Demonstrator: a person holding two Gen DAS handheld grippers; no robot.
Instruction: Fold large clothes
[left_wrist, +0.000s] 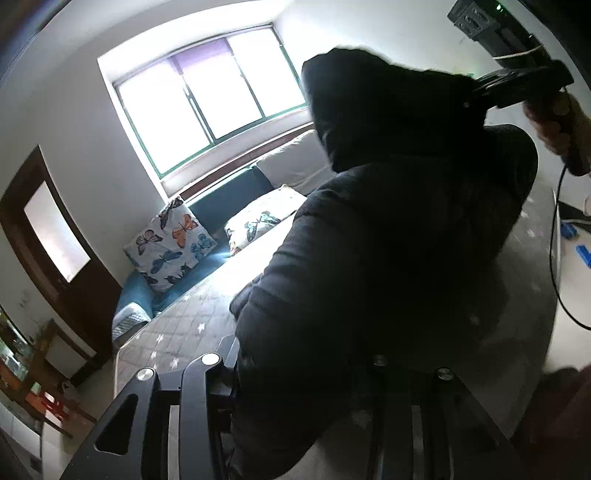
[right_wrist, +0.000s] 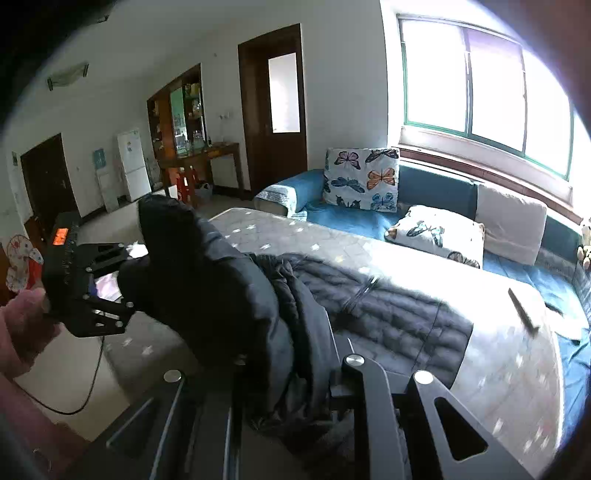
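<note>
A black quilted puffer jacket (left_wrist: 388, 240) is lifted off the grey star-patterned bed cover (left_wrist: 184, 317). In the left wrist view my left gripper (left_wrist: 299, 369) is shut on one edge of it at the bottom of the frame. My right gripper (left_wrist: 480, 88) grips another part high at the upper right, so the cloth hangs between the two. In the right wrist view my right gripper (right_wrist: 291, 369) is shut on a bunched fold of the jacket (right_wrist: 388, 314). Part of the jacket still lies on the bed cover (right_wrist: 295, 229). My left gripper (right_wrist: 122, 288) holds a raised flap at the left.
A blue sofa (right_wrist: 369, 221) with butterfly cushions (right_wrist: 360, 179) runs along the window wall beyond the bed. A dark flat object (right_wrist: 522, 310) lies on the bed's right side. A black cable (right_wrist: 92, 369) hangs from the left gripper, which a hand (right_wrist: 22, 321) holds.
</note>
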